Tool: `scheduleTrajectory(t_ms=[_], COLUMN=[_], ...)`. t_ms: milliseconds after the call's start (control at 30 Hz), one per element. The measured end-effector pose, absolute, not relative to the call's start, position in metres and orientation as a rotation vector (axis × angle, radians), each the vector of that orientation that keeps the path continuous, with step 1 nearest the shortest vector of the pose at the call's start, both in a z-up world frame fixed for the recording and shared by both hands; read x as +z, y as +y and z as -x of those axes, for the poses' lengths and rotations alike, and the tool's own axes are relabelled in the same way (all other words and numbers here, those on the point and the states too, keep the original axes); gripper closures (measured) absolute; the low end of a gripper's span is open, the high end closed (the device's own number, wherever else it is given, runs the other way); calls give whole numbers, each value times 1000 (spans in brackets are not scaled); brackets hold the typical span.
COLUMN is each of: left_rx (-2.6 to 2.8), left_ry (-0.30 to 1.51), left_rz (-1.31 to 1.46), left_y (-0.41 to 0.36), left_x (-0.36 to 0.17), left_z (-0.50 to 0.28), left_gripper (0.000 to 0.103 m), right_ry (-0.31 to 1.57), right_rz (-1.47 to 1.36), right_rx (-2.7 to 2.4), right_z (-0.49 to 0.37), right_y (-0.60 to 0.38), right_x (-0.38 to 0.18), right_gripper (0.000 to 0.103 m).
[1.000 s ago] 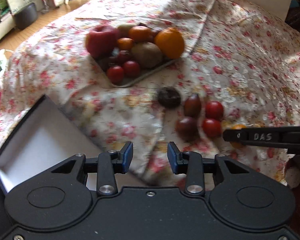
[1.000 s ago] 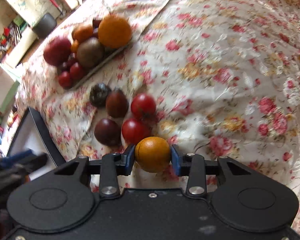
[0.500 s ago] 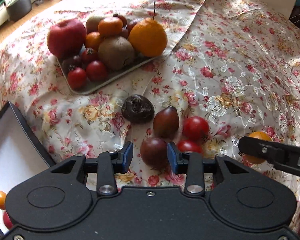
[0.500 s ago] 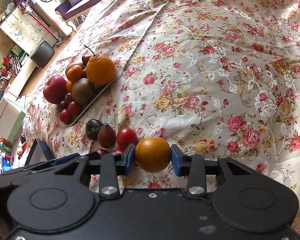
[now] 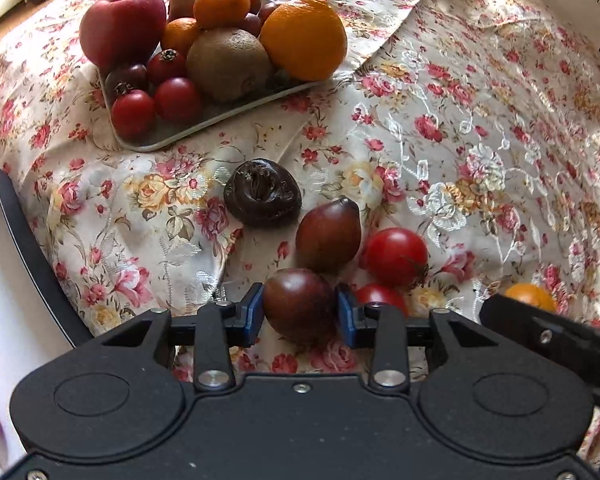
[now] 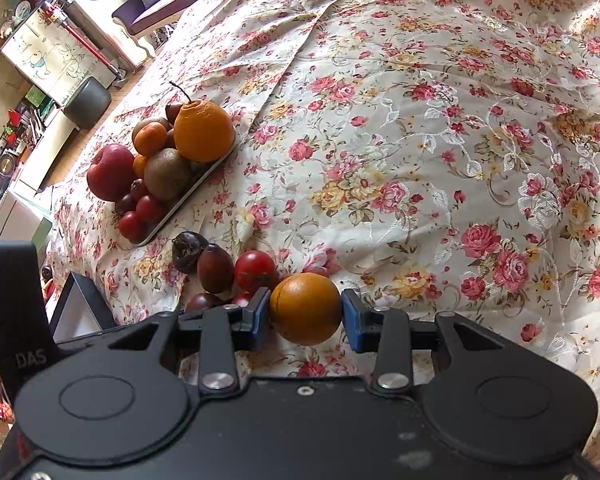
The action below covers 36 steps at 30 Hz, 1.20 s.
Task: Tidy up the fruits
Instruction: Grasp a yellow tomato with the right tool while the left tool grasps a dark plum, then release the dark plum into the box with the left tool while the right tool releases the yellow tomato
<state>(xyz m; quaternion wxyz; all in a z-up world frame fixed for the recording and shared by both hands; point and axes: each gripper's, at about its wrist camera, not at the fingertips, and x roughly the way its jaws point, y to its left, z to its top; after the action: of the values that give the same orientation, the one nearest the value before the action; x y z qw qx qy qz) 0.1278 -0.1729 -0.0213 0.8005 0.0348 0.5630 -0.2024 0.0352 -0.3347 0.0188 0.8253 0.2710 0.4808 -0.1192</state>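
Left wrist: advanced from beside box [image 5: 28, 240] onto loose fruits; left gripper [image 5: 300, 314] now straddling plum [image 5: 300, 304] on cloth [image 5: 480, 140], pads at its sides, squeeze not confirmable. Pick likely next. Tomato [image 5: 396, 256] and darker fruit [image 5: 328, 236] crowding close.

Right wrist: lifted off cloth; right gripper [image 6: 306, 312] clamped on orange [image 6: 306, 308]. Tray [image 6: 196, 188] piled full, well apart.

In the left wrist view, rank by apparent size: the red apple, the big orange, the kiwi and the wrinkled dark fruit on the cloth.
1. Big orange and red apple: alike, not ranked.
2. Kiwi.
3. Wrinkled dark fruit, though nearer the camera.
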Motion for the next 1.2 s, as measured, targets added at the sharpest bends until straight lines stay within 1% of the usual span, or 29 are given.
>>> scheduleTrajectory(t_ms=[133,367,700,933,1200], left_rx=[-410,-313,-141,-21,50], left_ry=[1240,1220,1181,1158,1190], left_rz=[-18,19,21,126,178], left_y=[-156,-96,2,56,72], left_x=[-12,17,46,42,31], left_z=[-131,-130,-129,-139,-147], left_gripper=[57,57,57,57,57], right_ry=[1022,1015,1053,1087,1148], right_rz=[-567,-529,-418,-394,-315], right_rx=[-241,-232,-77,51,94], right_z=[-35,-36,-51,-55,-59], right_y=[-330,-310,-225,-163,-107], right_x=[21,29,47,56,44], right_gripper=[63,63,63,63,63])
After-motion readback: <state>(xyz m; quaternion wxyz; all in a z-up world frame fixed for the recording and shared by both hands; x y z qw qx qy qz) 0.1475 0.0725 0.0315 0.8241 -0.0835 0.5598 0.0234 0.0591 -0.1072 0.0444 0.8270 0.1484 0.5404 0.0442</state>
